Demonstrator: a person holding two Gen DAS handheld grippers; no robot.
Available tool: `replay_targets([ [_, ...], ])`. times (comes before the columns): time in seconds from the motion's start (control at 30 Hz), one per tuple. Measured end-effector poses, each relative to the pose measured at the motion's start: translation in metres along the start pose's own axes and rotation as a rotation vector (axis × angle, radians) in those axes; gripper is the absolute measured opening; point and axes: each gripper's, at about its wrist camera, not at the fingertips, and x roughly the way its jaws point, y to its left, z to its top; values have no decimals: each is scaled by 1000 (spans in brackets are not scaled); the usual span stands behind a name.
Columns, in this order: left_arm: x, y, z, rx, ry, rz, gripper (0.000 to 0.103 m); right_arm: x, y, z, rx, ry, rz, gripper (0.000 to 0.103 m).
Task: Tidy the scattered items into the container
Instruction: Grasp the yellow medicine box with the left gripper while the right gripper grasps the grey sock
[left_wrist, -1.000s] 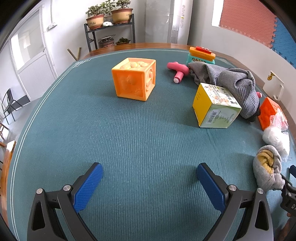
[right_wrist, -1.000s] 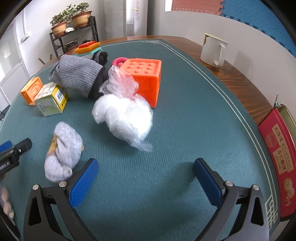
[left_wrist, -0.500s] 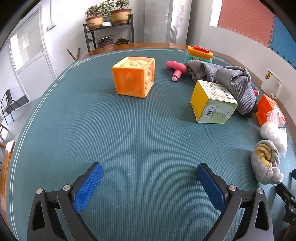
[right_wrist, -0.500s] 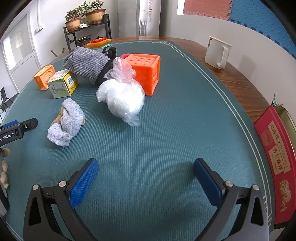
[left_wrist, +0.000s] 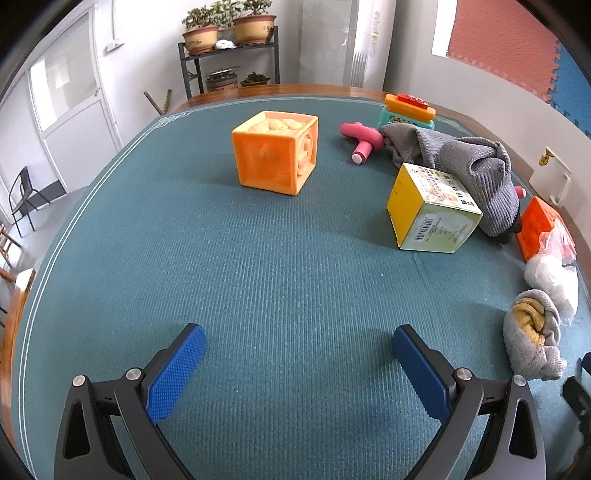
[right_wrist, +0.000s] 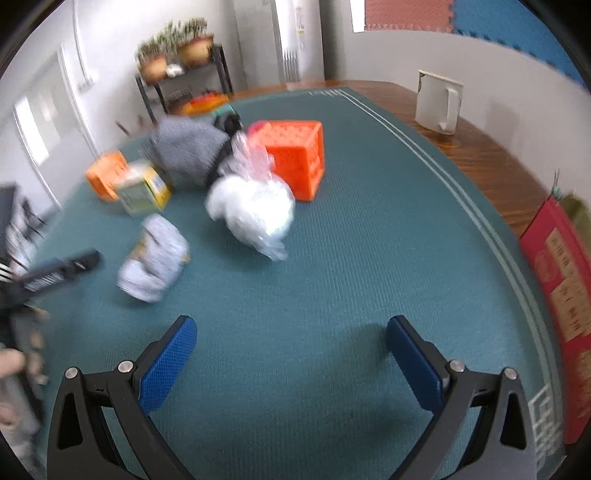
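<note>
My left gripper (left_wrist: 299, 347) is open and empty above the green mat. Ahead of it stand an orange toy cube (left_wrist: 276, 151) and a yellow-green carton (left_wrist: 430, 210). A grey knitted garment (left_wrist: 465, 166) lies behind the carton, with a pink toy (left_wrist: 362, 140) beside it. A rolled grey-yellow sock (left_wrist: 532, 332) lies at the right. My right gripper (right_wrist: 291, 343) is open and empty. Ahead of it lie a white plastic bag (right_wrist: 255, 210), the rolled sock (right_wrist: 155, 258) and an orange-red cube (right_wrist: 299, 158). The right wrist view is blurred.
A teal-and-orange toy (left_wrist: 406, 110) sits at the mat's far edge. A white mug (right_wrist: 437, 101) stands on the wooden table rim at the right. A red box (right_wrist: 561, 273) lies at the right edge. A plant shelf (left_wrist: 229, 55) stands behind the table.
Both grippers have stayed open. The right wrist view has pulled back and swung, so the bag and sock sit farther ahead and the image has blurred. The left view has shifted only slightly.
</note>
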Motion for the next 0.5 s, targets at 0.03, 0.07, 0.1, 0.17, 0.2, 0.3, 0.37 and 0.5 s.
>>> replay_targets([
  [0.03,0,0,2,5,7,-11,103,-5,-3,-1,14,-19,22,103],
  [0.07,-1,0,5,12,10,-47,103,-9,-4,-2,19,-35,32,103],
  [0.1,-4,-1,10,14,6,-87,103,-12,-3,-1,18,-49,33,103],
  [0.17,-9,-5,20,23,-20,-127,103,-17,-2,0,17,-77,34,103],
  [0.2,-12,-8,25,34,-34,-137,103,-19,-2,1,20,-87,36,103],
  [0.3,-10,-28,41,97,-61,-144,103,-21,-3,4,39,-107,45,103],
  [0.37,-5,-39,49,128,-60,-148,103,-21,-3,4,49,-111,44,103],
  [0.5,5,-57,57,138,-61,-166,103,-16,-5,4,58,-96,44,103],
])
